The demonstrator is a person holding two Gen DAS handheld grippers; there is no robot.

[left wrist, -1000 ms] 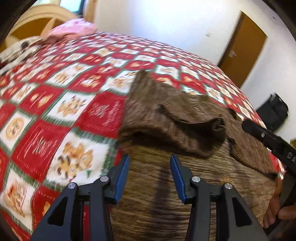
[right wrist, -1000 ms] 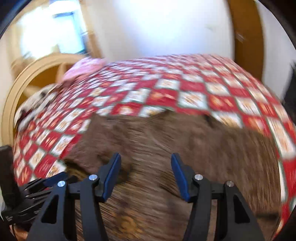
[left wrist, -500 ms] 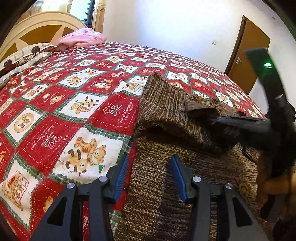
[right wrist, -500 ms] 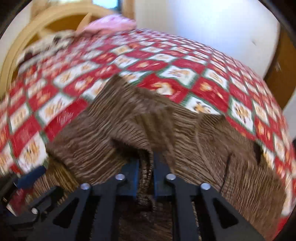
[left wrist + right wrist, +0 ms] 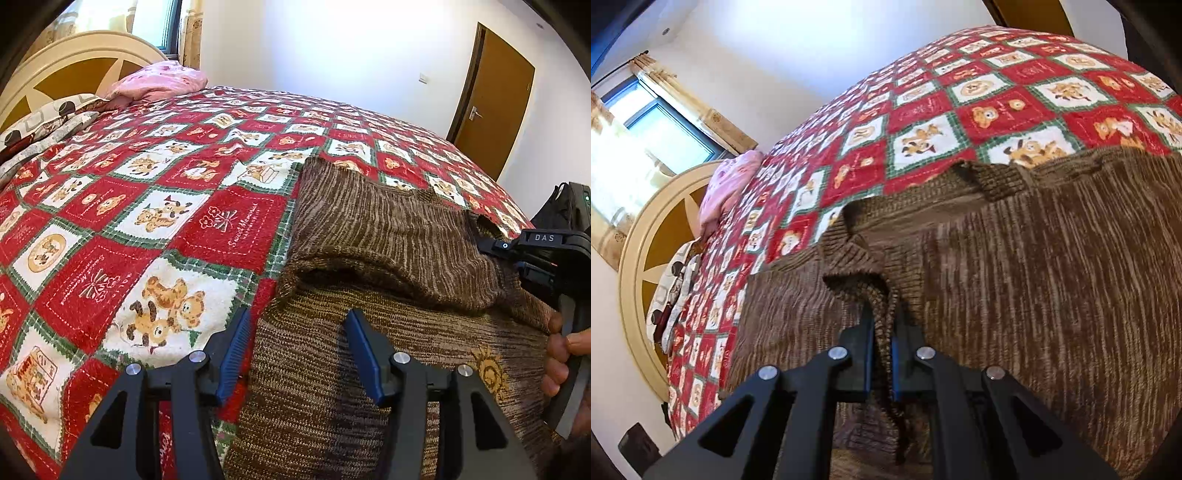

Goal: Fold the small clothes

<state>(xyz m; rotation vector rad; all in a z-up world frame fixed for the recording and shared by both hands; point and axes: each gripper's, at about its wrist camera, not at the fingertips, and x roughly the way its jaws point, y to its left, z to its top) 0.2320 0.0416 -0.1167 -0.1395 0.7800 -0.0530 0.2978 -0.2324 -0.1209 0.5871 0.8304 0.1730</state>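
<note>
Left wrist view: a brown knitted sweater [image 5: 388, 236] lies on a bed, over a quilt [image 5: 147, 206] of red and white squares printed with teddy bears and edged in green. The knit is ribbed and streaked in dark and light brown, with one part folded over the body toward 3 o'clock into a thick rolled edge; a small golden sun motif [image 5: 487, 369] shows on the lower layer. The left tool [image 5: 295, 354] hovers with its blue-padded fingers spread wide, gripping nothing, over the sweater's 9 o'clock edge. Right wrist view: the right tool [image 5: 882, 354] is clamped tight on a bunched ribbed cuff [image 5: 864, 284] of the sweater [image 5: 1052, 295]. A pink pillow [image 5: 159, 83] sits by the cream headboard [image 5: 79, 50] at 11 o'clock.
</note>
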